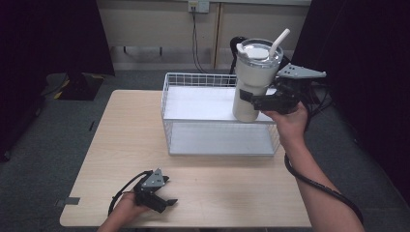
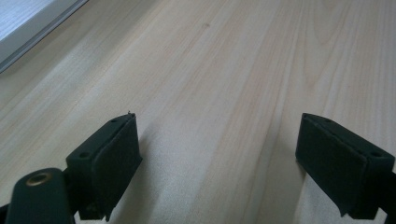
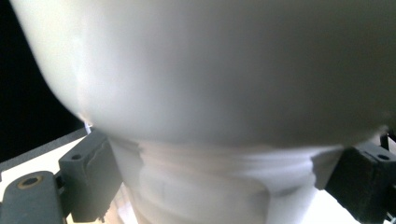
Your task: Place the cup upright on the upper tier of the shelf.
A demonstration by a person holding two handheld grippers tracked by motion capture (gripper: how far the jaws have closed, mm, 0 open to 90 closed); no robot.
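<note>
We see a white tumbler [image 1: 252, 79] with a clear lid [image 1: 257, 51] and a white straw [image 1: 279, 42], upright, held over the top shelf of a white wire rack [image 1: 193, 79] at its right end. We can't tell from the high view whether its base touches the shelf or hangs just above it. Both rack shelves look bare otherwise. The right gripper [image 1: 261, 100] has its jaws closed on the tumbler's narrower lower body, one on each side.

The right gripper view brings in the tumbler [image 3: 210, 84] close up, wide upper body above, a jaw pressed to each flank.

The left gripper [image 1: 167, 199] rests on the wooden table [image 1: 121, 140] near the front edge, well apart from the rack. In the left gripper view its jaws stand wide apart with bare table [image 2: 224, 84] between them, gripping nothing; a rack edge [image 2: 32, 28] shows top left.
</note>
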